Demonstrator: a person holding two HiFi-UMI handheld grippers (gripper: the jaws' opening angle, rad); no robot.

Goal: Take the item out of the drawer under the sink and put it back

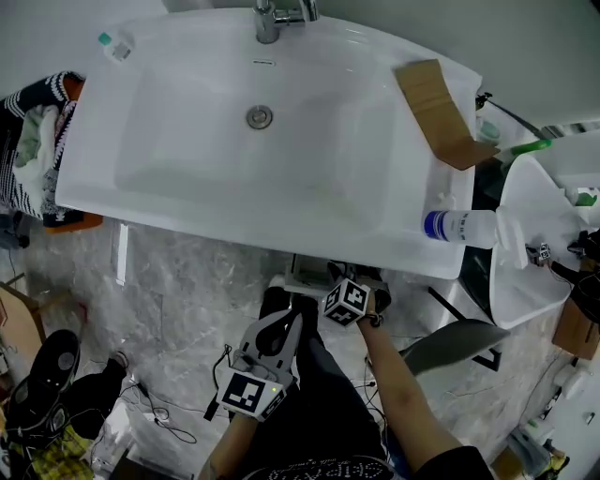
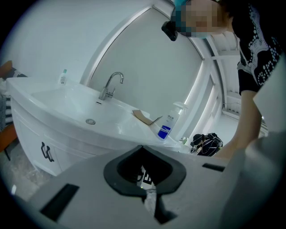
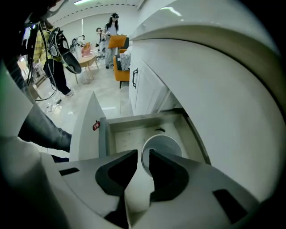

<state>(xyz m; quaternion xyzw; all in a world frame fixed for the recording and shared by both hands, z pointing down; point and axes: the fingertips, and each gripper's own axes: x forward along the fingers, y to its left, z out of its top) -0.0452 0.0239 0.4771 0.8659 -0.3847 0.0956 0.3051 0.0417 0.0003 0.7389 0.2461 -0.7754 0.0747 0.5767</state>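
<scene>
The drawer under the white sink stands pulled out. In it a white cup stands upright, mouth up. My right gripper points steeply down into the drawer, open, with the cup's near rim in the gap between its dark pads. In the head view only its marker cube shows below the sink's front edge; the jaws are hidden there. My left gripper hangs lower left of it, tips together, shut and empty, facing the sink from the side.
On the sink's right rim lie a blue-labelled bottle and a cardboard piece; the faucet is at the back. The drawer's white front panel stands left of the jaws. A laundry basket, shoes and cables crowd the floor.
</scene>
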